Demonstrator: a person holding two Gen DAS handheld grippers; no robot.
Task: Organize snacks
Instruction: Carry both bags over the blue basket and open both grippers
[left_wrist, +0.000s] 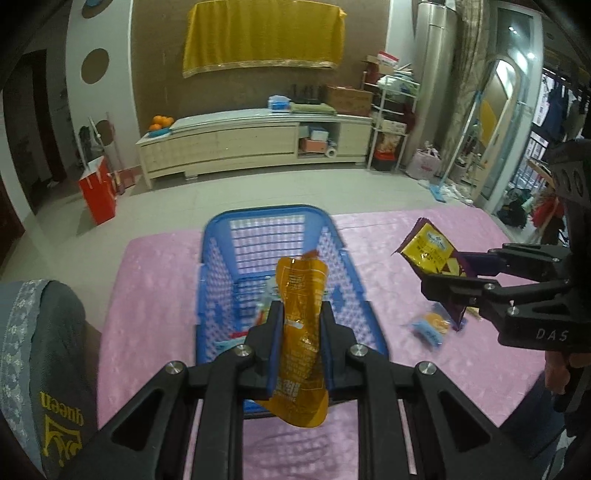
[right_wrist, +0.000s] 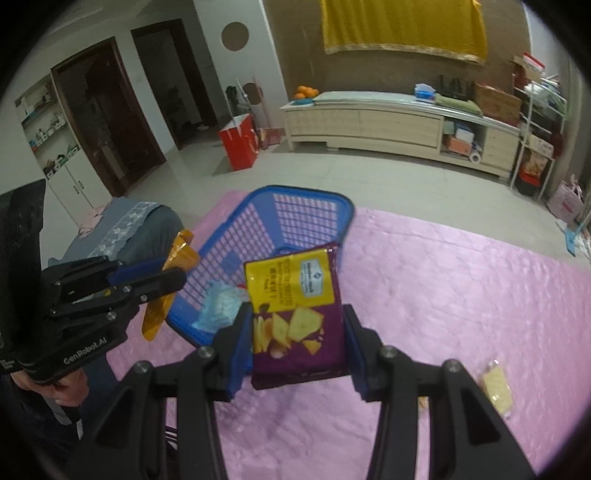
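The left gripper (left_wrist: 301, 325) clamps an orange pouch (left_wrist: 301, 332) upright, over the near end of the blue basket (left_wrist: 218, 258) on the pink cloth (left_wrist: 147, 295). At three o'clock of the basket, the right gripper (right_wrist: 297, 325) grips a purple-and-yellow chip bag (right_wrist: 295, 317). A small wrapped snack (left_wrist: 430, 326) lies on the cloth at the basket's four o'clock.

Setting: home living room. Long pale low cabinet (left_wrist: 255, 142) against wall, oranges (left_wrist: 161, 122) on top, tiled floor (left_wrist: 258, 192), cluttered storage rack (left_wrist: 391, 122), dark wooden doorways (right_wrist: 110, 122).
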